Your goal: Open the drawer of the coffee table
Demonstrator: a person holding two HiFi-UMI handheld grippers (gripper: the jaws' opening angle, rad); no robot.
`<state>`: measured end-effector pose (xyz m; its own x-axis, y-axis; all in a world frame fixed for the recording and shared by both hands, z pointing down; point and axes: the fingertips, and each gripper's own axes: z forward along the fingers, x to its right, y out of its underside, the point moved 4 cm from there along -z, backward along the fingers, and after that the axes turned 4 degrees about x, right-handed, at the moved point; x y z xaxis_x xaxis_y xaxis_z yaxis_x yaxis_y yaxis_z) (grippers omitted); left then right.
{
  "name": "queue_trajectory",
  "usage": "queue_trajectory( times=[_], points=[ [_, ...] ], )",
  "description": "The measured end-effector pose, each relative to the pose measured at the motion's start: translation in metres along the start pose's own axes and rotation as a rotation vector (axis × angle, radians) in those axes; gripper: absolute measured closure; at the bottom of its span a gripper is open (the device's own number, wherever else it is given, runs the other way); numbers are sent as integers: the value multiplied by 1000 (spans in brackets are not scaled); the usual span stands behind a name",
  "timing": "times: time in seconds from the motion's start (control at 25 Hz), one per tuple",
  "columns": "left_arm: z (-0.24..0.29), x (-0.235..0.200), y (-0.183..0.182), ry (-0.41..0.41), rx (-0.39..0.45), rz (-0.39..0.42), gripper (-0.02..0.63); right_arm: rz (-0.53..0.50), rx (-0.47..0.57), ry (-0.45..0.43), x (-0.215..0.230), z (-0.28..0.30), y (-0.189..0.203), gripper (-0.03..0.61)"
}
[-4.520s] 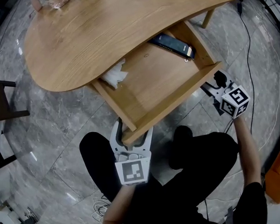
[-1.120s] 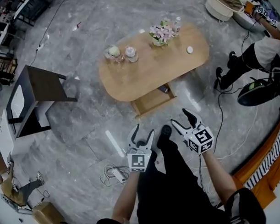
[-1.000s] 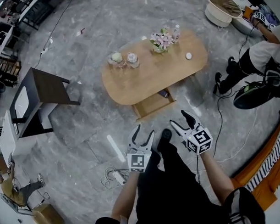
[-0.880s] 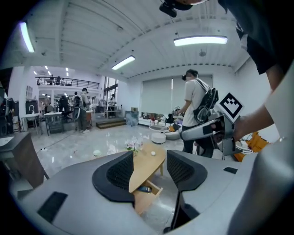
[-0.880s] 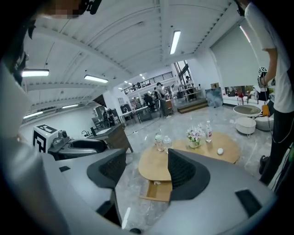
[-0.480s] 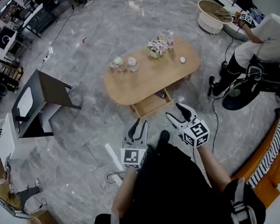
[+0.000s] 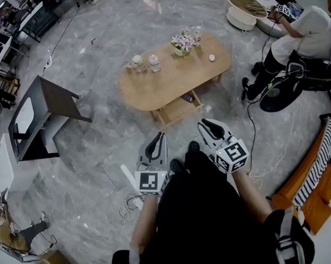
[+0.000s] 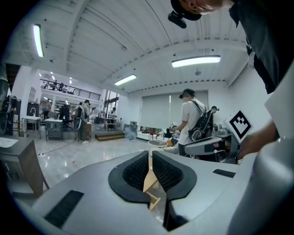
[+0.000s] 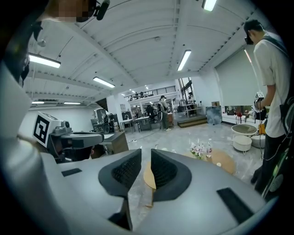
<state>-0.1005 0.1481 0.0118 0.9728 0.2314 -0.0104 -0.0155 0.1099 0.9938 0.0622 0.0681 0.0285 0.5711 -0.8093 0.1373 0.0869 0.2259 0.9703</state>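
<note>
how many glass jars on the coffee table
2: one small glass jar near the left end of the oval wooden coffee table, another just right of it. The pink flower bouquet may hide more.

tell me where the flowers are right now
In the head view, the flowers stand near the top centre, on the far edge of the coffee table, beside a clear bottle and right of two glass jars.
</note>
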Motion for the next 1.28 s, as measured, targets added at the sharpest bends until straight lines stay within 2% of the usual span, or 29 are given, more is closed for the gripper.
queue_trajectory(
  times=[0.2, 0.32, 0.44, 0.56, 0.68, 1.16, 1.28],
  points=[
    [-17, -5, -2, 16, 32, -44, 589, -5, 27, 35, -25, -10, -3, 552],
    [-22, -1, -2, 38, 6, -9, 589, -6, 47, 38, -34, -19, -8, 560],
    [-27, 4, -7, 37, 18, 1, 594, -23, 67, 14, -36, -27, -14, 565],
    [-33, 12, -17, 15, 73, -57, 594, -36, 83, -12, -35, -36, -19, 566],
    [-38, 22, -16, 14, 57, -44, 594, -50, 93, -39, -29, -44, -26, 566],
    [-29, 116, -25, -47, 43, -128, 594, -56, 79, -112, 12, -110, -21, 566],
    [-27, 141, -24, -40, 36, -121, 594, -58, 70, -120, 21, -130, -15, 566]
  ],
)
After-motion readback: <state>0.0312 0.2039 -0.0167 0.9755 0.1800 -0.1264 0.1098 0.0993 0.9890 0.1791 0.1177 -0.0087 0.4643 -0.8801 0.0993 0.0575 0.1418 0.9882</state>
